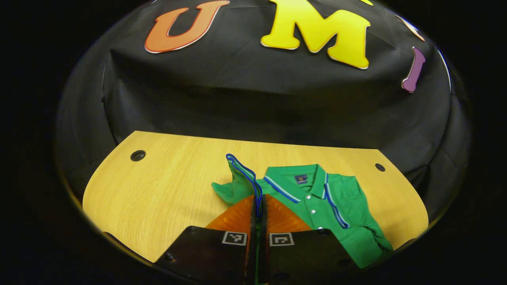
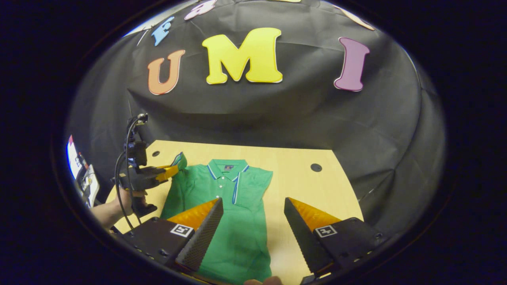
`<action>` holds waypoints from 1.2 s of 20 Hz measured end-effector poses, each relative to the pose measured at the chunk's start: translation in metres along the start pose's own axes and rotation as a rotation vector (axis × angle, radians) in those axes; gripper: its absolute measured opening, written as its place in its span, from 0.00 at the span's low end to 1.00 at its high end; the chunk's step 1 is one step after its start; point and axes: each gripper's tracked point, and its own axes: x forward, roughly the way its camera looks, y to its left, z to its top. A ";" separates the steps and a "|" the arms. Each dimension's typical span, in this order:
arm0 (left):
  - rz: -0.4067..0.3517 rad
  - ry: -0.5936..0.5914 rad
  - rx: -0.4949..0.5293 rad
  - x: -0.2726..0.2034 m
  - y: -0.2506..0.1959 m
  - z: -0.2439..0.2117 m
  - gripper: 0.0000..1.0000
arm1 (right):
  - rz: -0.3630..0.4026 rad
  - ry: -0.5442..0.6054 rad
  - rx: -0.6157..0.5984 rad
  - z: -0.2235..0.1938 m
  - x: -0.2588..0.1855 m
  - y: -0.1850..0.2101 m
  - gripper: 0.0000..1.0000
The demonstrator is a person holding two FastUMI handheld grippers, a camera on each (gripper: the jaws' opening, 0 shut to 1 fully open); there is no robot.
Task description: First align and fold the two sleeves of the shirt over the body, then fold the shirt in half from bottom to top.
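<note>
Black cloth walls back a pale wood bench [image 2: 301,186], on which a green polo shirt [image 2: 233,221] lies face up, collar toward the wall. Left hand-held gripper [image 1: 258,208]: fingers closed tight on the blue-trimmed cuff of the shirt's left sleeve [image 1: 237,178], lifted off the bench, presumably to carry it across the body. Right sleeve [image 2: 263,180] looks already folded in, judging by the straight edge on that side. Right hand-held gripper [image 2: 253,221]: jaws wide apart, holding nothing, poised over the lower body of the shirt. Right gripper view adds the person's hand [image 2: 126,202] on the left tool and the shirt's full length; left gripper view gives the pinch close up
</note>
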 end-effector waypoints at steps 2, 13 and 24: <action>-0.026 -0.006 0.009 0.005 -0.021 0.004 0.08 | -0.007 -0.003 0.010 -0.001 -0.004 -0.006 0.95; 0.015 0.003 0.034 0.018 -0.075 0.001 0.19 | -0.057 -0.022 0.070 -0.009 -0.018 -0.035 0.95; 0.146 -0.159 0.000 -0.079 -0.048 0.048 1.00 | 0.022 -0.156 0.022 0.016 -0.037 -0.008 0.95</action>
